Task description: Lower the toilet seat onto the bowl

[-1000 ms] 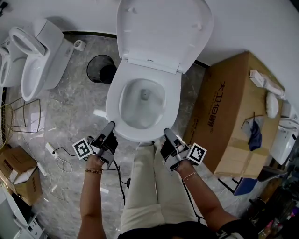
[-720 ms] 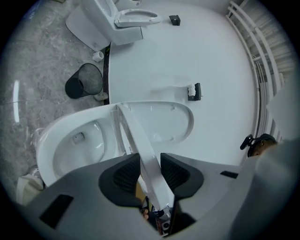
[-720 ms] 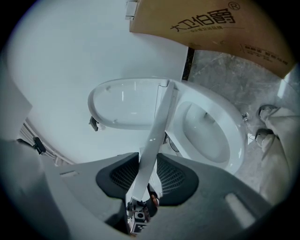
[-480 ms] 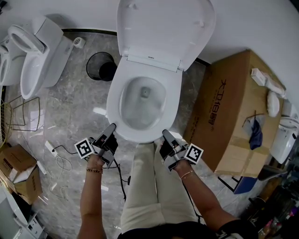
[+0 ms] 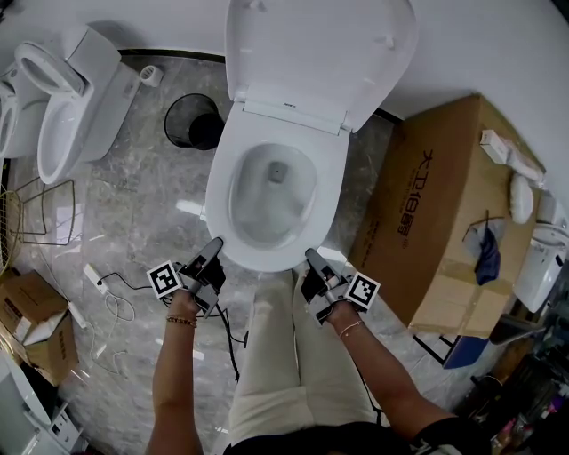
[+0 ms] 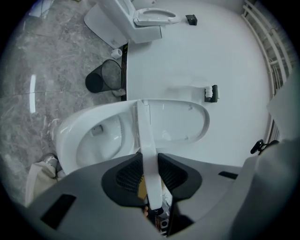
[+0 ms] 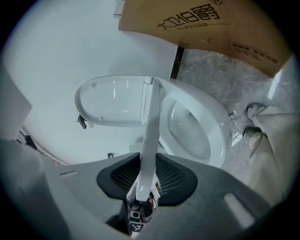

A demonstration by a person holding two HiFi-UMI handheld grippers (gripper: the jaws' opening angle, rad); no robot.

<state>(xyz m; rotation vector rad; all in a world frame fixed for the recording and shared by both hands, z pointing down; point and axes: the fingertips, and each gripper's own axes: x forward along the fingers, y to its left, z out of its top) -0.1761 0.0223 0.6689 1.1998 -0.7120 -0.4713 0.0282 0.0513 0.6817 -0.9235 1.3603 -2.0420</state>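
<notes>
Pinching seat [image 5: 267, 259] w/ L gripper [image 5: 214, 243] (jaws just closing) & R gripper [image 5: 311, 256] at lower centre, mid-lowering onto bowl [image 5: 272, 191]; next, set down gently & release.

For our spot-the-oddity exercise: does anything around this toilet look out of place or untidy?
A cardboard box stands beside the toilet bowl with loose items on top; a paper roll lies on the floor by the wall; a white adapter and its cable lie loose nearby. Nothing looks spilled.

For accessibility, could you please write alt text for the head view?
The left claw and right claw grip the front of a toilet seat over its bowl, the left having just closed tighter. The lid stands open.
</notes>
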